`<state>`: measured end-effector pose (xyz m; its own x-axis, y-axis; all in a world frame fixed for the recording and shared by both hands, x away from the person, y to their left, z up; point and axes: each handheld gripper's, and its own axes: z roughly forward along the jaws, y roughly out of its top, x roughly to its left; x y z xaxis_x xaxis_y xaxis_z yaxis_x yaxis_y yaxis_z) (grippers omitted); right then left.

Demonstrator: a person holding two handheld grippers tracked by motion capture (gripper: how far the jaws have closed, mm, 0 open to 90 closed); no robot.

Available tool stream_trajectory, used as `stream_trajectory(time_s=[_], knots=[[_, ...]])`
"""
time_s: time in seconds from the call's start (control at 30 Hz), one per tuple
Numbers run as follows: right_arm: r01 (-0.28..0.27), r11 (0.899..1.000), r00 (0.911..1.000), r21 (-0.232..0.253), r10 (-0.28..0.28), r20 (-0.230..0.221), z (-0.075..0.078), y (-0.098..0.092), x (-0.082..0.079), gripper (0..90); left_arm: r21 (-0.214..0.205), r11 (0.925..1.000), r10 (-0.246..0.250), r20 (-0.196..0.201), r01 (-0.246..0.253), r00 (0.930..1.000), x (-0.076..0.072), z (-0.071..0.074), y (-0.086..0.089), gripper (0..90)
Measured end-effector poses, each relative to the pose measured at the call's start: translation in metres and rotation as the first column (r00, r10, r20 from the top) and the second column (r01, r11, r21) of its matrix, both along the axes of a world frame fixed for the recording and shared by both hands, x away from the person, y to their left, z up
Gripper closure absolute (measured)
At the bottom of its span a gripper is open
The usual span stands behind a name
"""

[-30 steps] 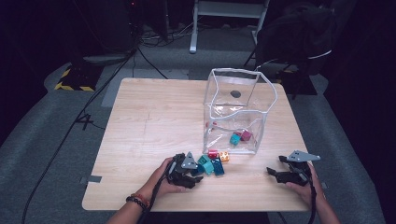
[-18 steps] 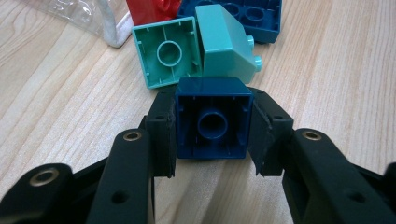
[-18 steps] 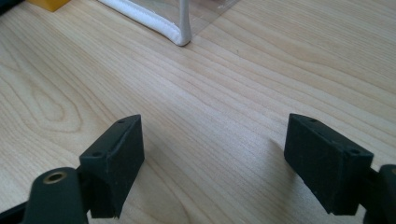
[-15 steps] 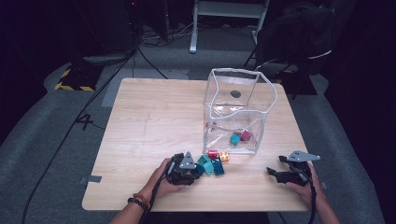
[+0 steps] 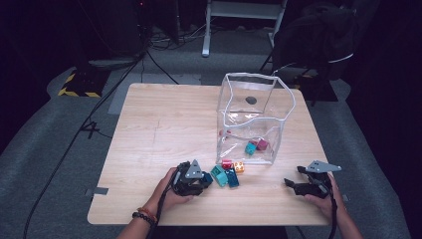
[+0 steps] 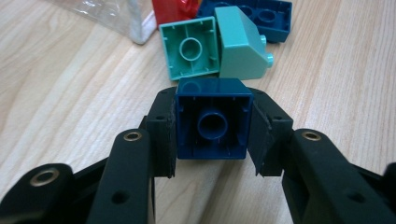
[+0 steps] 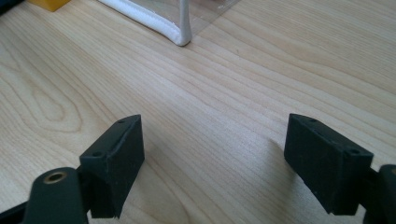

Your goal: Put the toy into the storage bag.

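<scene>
My left gripper (image 6: 212, 135) is shut on a dark blue brick (image 6: 212, 119), hollow underside toward the camera; its jaws have just closed, with the brick between the pads (image 6: 164, 140). In the high view the left gripper (image 5: 203, 179) lies at the front of the table beside the loose bricks. Just ahead lie a teal brick (image 6: 189, 49), a sloped teal brick (image 6: 243, 46), a blue brick (image 6: 261, 18) and a red brick (image 6: 173, 11). My right gripper (image 5: 291, 184) rests open at the front right, with bare wood between its fingertips (image 7: 212, 163).
A clear plastic box (image 5: 254, 119) stands on the wooden table (image 5: 164, 124), holding a teal brick (image 5: 250, 148) and a magenta brick (image 5: 262, 144). A red brick (image 5: 227, 164) and an orange brick (image 5: 239, 167) lie against its front. The box's white-edged corner (image 7: 180, 35) is ahead of the right gripper.
The left hand has shifted only slightly at the loose bricks. The right hand and the box have not moved.
</scene>
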<state>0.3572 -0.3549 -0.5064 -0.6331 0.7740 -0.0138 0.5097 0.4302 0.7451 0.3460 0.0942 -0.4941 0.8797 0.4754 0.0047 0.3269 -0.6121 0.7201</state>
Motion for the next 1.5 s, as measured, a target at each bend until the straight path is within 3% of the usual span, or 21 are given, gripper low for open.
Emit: stream_trajectory(time_s=[0.27,0.43,0.6,0.73,0.9,1.17,1.27,1.5], knots=[[0.0,1.0,1.0,0.0,0.0,0.0,0.0,0.0,0.0,20.5,-0.011,0.9995,0.03,0.022,-0.029,0.9993,0.002,0.007,0.01,58.9],[0.0,1.0,1.0,0.0,0.0,0.0,0.0,0.0,0.0,20.5,-0.043,0.9979,0.049,0.029,-0.048,0.9983,0.004,0.013,0.017,58.9],[0.0,1.0,1.0,0.0,0.0,0.0,0.0,0.0,0.0,20.4,-0.057,0.9965,0.062,0.018,-0.061,0.9979,0.01,0.017,0.021,58.9],[0.0,1.0,1.0,0.0,0.0,0.0,0.0,0.0,0.0,20.4,-0.042,0.9963,0.076,0.033,-0.075,0.9965,0.014,0.023,0.025,58.9],[0.0,1.0,1.0,0.0,0.0,0.0,0.0,0.0,0.0,20.4,-0.066,0.9916,0.113,0.036,-0.111,0.9929,0.025,0.032,0.034,58.9],[0.0,1.0,1.0,0.0,0.0,0.0,0.0,0.0,0.0,20.4,-0.096,0.9856,0.147,0.078,-0.139,0.9861,0.048,0.064,0.037,58.9],[0.0,1.0,1.0,0.0,0.0,0.0,0.0,0.0,0.0,20.4,-0.09,0.9858,0.151,0.102,-0.142,0.9832,0.056,0.077,0.035,58.9],[0.0,1.0,1.0,0.0,0.0,0.0,0.0,0.0,0.0,20.4,-0.122,0.9822,0.159,0.134,-0.143,0.9781,0.072,0.106,0.027,59.0]])
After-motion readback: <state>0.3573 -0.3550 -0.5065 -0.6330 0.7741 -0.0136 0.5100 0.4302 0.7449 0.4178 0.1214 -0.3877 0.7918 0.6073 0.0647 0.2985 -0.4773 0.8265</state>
